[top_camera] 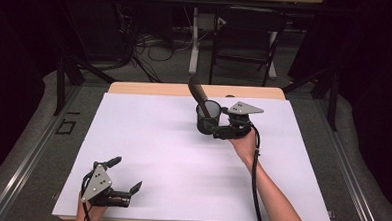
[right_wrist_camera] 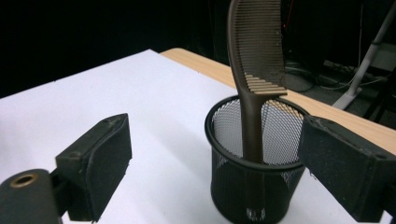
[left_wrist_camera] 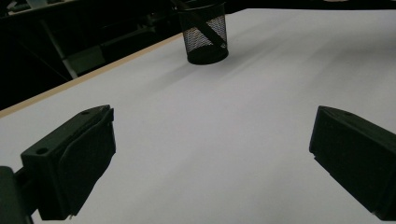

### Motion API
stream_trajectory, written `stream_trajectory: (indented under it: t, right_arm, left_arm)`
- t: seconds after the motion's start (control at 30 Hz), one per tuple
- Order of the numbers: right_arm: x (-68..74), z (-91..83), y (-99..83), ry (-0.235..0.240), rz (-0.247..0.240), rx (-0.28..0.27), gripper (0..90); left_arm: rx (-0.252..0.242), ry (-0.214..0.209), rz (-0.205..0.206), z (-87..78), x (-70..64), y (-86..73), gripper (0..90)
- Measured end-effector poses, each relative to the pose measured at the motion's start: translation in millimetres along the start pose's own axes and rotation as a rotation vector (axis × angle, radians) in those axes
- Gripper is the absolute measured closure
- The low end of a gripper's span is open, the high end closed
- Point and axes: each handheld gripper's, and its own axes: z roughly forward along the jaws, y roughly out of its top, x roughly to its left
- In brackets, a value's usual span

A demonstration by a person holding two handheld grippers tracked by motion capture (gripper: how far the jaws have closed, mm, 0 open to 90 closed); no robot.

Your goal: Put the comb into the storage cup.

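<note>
1. Cup (top_camera: 207, 118): black mesh, upright on the white table (top_camera: 172, 159), far half, right of centre, near the far wooden edge.
2. Comb (top_camera: 198, 93): dark brown, handle down inside the cup, toothed end sticking up out of it and leaning toward the far-left in the high view. In the right gripper view the handle rests against the near part of the rim and the teeth face right.
3. Right gripper (top_camera: 218, 124): just right of the cup, jaws spread wide. Right gripper view shows the cup between the two jaws, with a clear gap on the left side; the right jaw sits close to the rim, can't tell if it touches. Not pinching anything.
4. Right hand (top_camera: 243, 142): holds that gripper from the near side, forearm coming in from the bottom right, cable running along it.
5. Left gripper (top_camera: 126, 180): near-left corner of the table, well apart from the cup, jaws spread, holding nothing. Its own view has bare table between the jaws, cup far off at the top.
</note>
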Motion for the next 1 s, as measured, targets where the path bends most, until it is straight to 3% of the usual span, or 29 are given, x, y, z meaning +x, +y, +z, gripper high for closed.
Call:
stream_trajectory:
  t: [0.73,1.0]
  right_arm:
    - [14.1,-28.5,-19.6,0.047,0.008,0.152,0.9]
    - [21.5,-39.5,-23.7,0.062,-0.001,0.184,0.0]
  left_arm:
    - [0.002,0.001,-0.004,-1.2,0.5,-0.7,0.6]
    - [0.001,-0.002,-0.006,-1.1,0.9,-0.8,0.6]
